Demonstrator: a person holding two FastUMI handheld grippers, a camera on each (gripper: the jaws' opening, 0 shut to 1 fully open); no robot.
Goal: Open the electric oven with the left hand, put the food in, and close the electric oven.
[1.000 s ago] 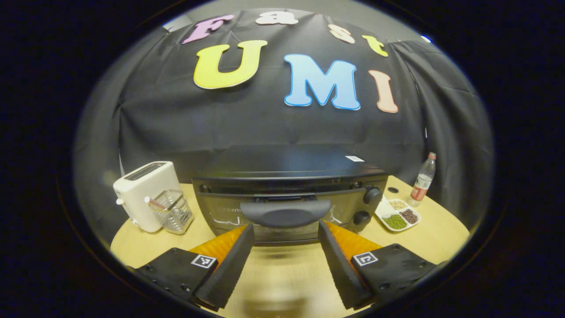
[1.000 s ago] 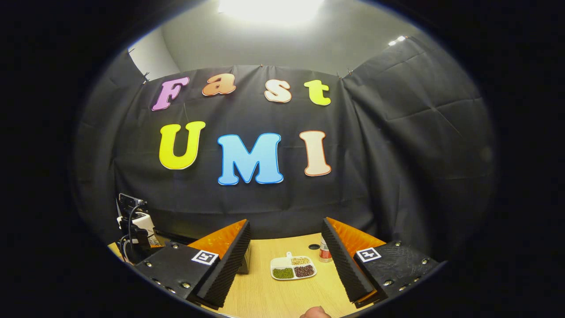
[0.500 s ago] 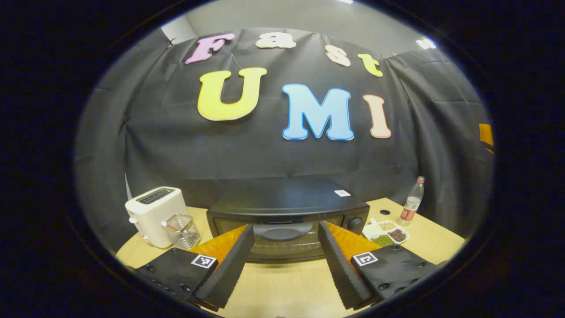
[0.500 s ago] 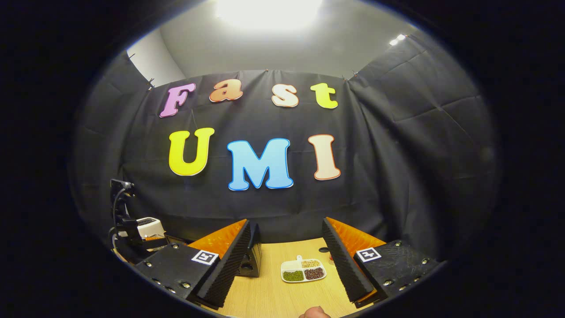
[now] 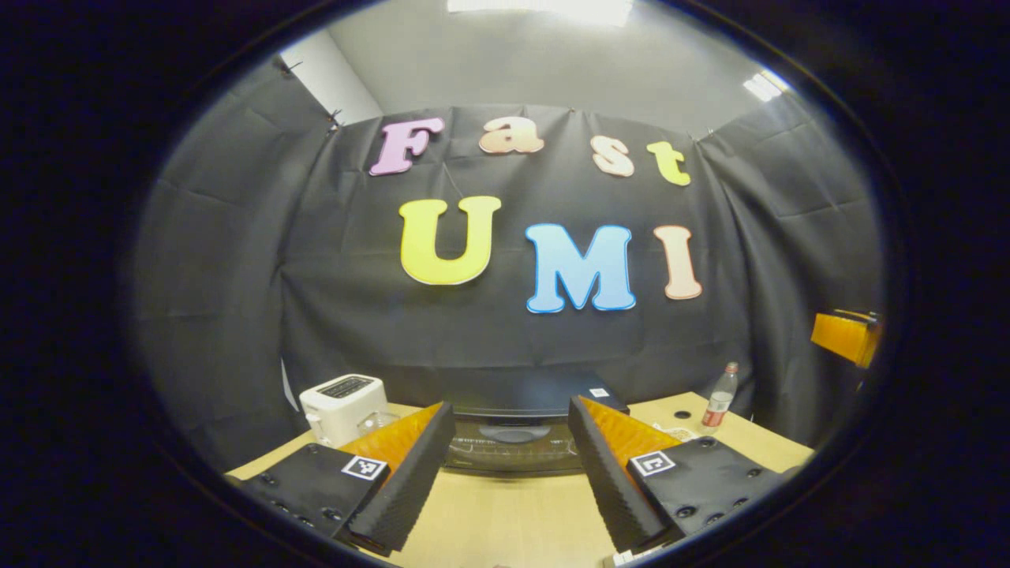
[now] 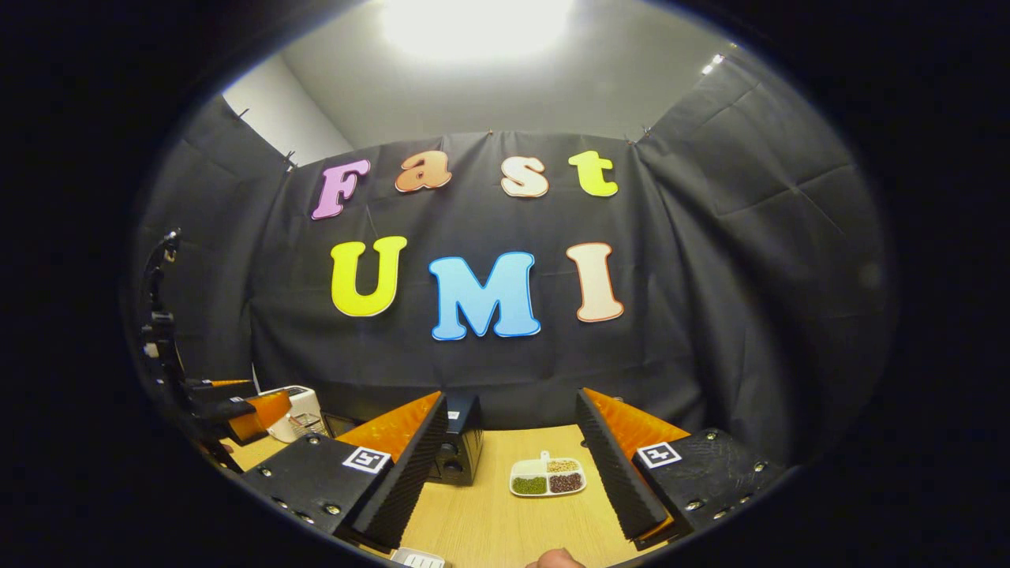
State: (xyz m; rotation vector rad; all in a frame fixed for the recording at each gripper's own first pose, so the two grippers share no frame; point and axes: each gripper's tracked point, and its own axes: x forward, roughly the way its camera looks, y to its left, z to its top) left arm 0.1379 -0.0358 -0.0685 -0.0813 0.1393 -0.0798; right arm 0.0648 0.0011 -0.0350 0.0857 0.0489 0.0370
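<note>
Since the earlier frames, the left gripper (image 5: 511,465) has drawn back from the electric oven (image 5: 517,430), which now appears smaller and farther off between its two fingers. Its jaws stand spread wide with nothing between them. The oven door is closed, its handle (image 5: 513,433) facing the camera. A white toaster (image 5: 343,402) stands left of the oven; a plastic bottle (image 5: 718,405) stands to the right on the wooden table (image 5: 505,521).

In the right gripper view, the right gripper (image 6: 511,465) is likewise released and grasps nothing. The food, a white divided dish (image 6: 548,477) of beans and grains, lies on the table between its fingers, just right of the oven's control end (image 6: 458,450). The left gripper appears at the far left (image 6: 237,410), held above the table.
</note>
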